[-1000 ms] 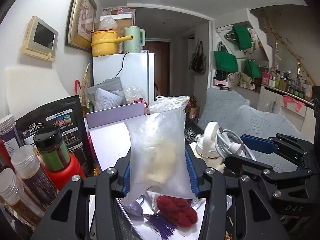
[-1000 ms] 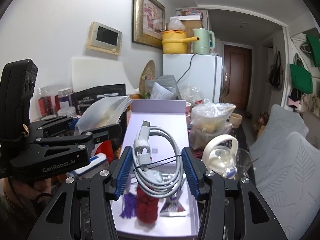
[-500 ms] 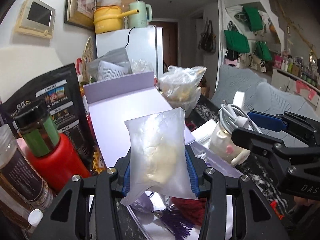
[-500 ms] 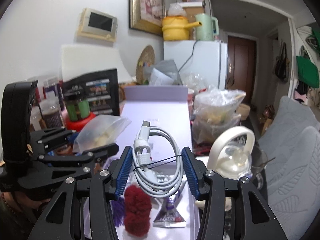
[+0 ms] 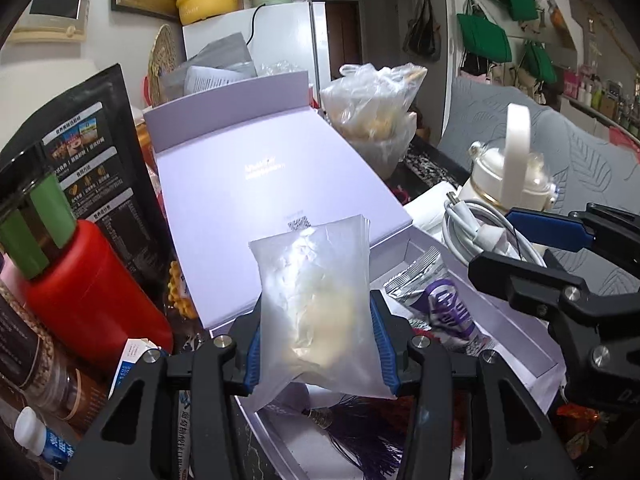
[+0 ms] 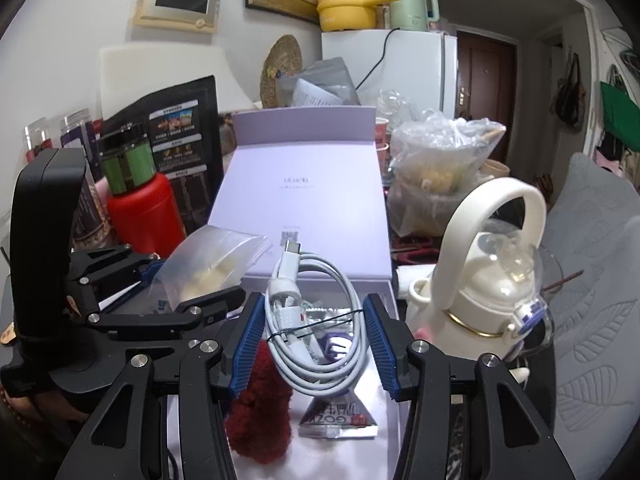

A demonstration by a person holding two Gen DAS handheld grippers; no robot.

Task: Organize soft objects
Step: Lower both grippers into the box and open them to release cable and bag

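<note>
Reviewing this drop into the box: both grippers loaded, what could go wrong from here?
1. The left gripper and right gripper sit close side by side over the narrow box; they could collide while lowering.
2. The cable is a loose coil held only by its sides; it may snag a finger or slip out.
3. The box already holds a red pom-pom and sachet; the bag may land on top and slide out.
</note>
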